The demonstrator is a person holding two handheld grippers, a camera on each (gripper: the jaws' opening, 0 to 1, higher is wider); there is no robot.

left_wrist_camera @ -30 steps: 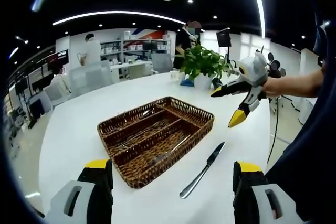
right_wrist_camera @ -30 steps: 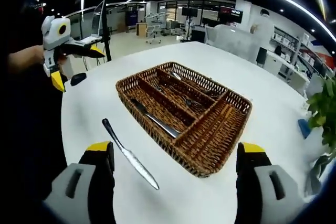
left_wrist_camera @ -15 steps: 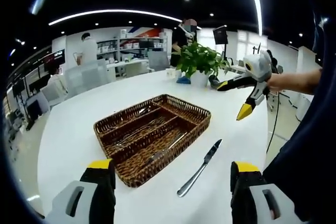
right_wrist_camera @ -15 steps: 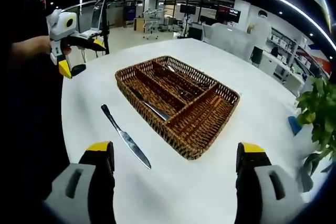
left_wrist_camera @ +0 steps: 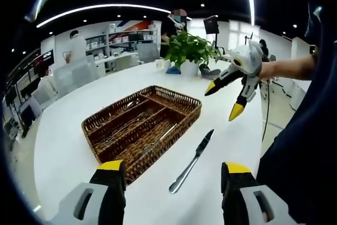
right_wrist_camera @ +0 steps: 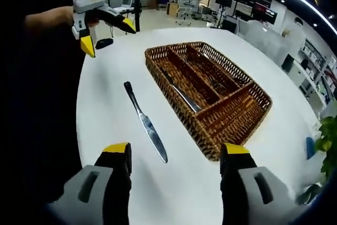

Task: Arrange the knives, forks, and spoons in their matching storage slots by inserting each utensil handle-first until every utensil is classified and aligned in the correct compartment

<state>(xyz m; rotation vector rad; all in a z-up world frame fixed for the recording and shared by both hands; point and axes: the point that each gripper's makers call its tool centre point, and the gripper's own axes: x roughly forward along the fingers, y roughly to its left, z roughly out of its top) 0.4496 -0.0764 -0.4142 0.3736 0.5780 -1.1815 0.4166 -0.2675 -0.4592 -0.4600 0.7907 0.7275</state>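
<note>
- We are holding the left gripper (left_wrist_camera: 171,196) and right gripper (right_wrist_camera: 176,175) low over the white desk (right_wrist_camera: 105,93), jaws wide apart and gripping nothing.
- A knife (left_wrist_camera: 190,161) is lying on the desk ahead, between our jaws, just beside the wicker tray (left_wrist_camera: 142,127).
- The tray is holding cutlery in its long slots.
- We are reading no writing anywhere.

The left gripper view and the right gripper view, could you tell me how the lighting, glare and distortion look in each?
Left gripper view: strip lights bend into arcs under fisheye distortion; the white round table is bright and washed out, and the steel table knife casts barely any shadow. Right gripper view: the brown wicker cutlery tray stays sharp, the table edge curves strongly, and the background office is small and soft.
</note>
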